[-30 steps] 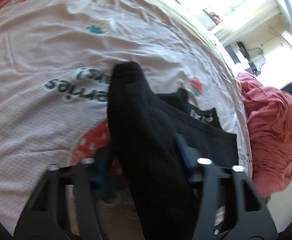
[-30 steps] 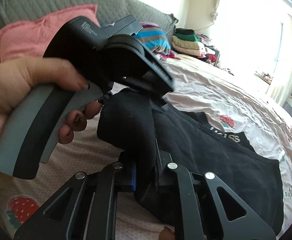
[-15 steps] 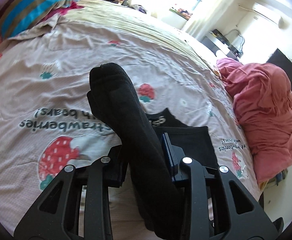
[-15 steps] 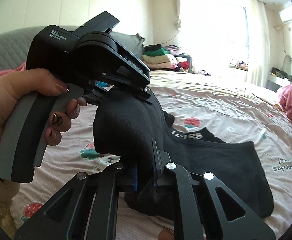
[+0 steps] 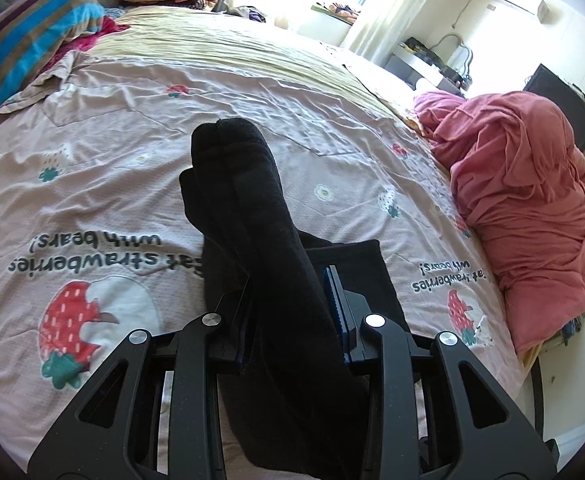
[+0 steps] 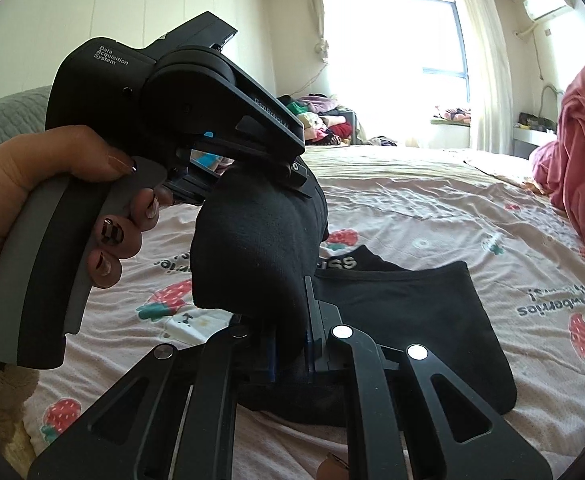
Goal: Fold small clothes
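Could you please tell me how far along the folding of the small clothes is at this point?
Done: black underwear lies flat on the bedsheet, apparently folded. In hand: black socks, clamped by both the left gripper and the right gripper above the bed. Left: laying the socks down folded.

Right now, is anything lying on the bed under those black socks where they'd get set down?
Yes. The black socks hang in the air, clamped between the left gripper and the right gripper. Directly below them a black garment lies flat on the strawberry-print bedsheet. The sheet on either side of it is bare.
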### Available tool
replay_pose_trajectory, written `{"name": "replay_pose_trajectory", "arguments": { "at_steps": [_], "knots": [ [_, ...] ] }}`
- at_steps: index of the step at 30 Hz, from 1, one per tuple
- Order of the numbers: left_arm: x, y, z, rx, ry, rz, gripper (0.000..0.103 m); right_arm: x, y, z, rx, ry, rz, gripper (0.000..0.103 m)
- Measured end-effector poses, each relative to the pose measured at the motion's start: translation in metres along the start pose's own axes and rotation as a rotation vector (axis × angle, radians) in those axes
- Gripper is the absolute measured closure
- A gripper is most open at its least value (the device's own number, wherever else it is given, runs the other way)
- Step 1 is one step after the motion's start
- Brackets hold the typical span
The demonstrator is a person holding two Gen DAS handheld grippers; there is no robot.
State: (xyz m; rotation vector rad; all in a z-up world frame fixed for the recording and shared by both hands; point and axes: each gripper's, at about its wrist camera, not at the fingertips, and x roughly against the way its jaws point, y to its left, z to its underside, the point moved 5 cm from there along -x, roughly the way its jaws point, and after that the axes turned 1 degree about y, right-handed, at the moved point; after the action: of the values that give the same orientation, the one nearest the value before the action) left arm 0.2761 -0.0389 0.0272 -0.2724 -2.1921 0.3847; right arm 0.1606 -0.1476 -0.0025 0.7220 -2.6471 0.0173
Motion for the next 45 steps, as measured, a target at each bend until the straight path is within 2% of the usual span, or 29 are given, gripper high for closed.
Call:
{"name": "replay_pose_trajectory", "arguments": {
  "at_steps": [11, 23, 30, 34, 36, 37, 39, 40, 43, 45],
  "knots": [
    [-0.034, -0.031, 0.006, -0.029, 0.066, -0.006, 0.080, 0.002, -0.033, 0.016, -0.095, 0.039, -0.006, 0.094],
    [-0.084, -0.058, 0.025, -0.055, 0.153, -0.029, 0.077, 0.003, -0.072, 0.043, -0.282, 0.130, -0.047, 0.094],
    [-0.122, -0.064, 0.032, -0.052, 0.236, -0.058, 0.054, -0.006, -0.102, 0.061, -0.446, 0.199, -0.095, 0.094],
    [-0.130, -0.069, 0.036, -0.052, 0.238, -0.031, 0.041, -0.006, -0.109, 0.067, -0.489, 0.224, -0.113, 0.092],
    [-0.127, -0.072, 0.036, -0.036, 0.235, 0.019, 0.030, -0.006, -0.111, 0.070, -0.502, 0.238, -0.114, 0.090],
    [-0.124, -0.073, 0.035, -0.018, 0.233, 0.053, 0.027, -0.006, -0.113, 0.072, -0.509, 0.248, -0.114, 0.089],
    [-0.114, -0.071, 0.031, 0.002, 0.210, 0.085, 0.027, -0.007, -0.116, 0.076, -0.532, 0.265, -0.121, 0.088],
    [-0.110, -0.070, 0.028, -0.003, 0.191, 0.075, 0.027, -0.007, -0.117, 0.078, -0.542, 0.271, -0.125, 0.085],
    [-0.090, -0.061, 0.023, -0.015, 0.131, 0.050, 0.027, -0.007, -0.121, 0.077, -0.567, 0.299, -0.161, 0.074],
    [-0.078, -0.052, 0.025, -0.028, 0.101, 0.030, 0.027, -0.005, -0.123, 0.074, -0.579, 0.326, -0.196, 0.056]
  ]
}}
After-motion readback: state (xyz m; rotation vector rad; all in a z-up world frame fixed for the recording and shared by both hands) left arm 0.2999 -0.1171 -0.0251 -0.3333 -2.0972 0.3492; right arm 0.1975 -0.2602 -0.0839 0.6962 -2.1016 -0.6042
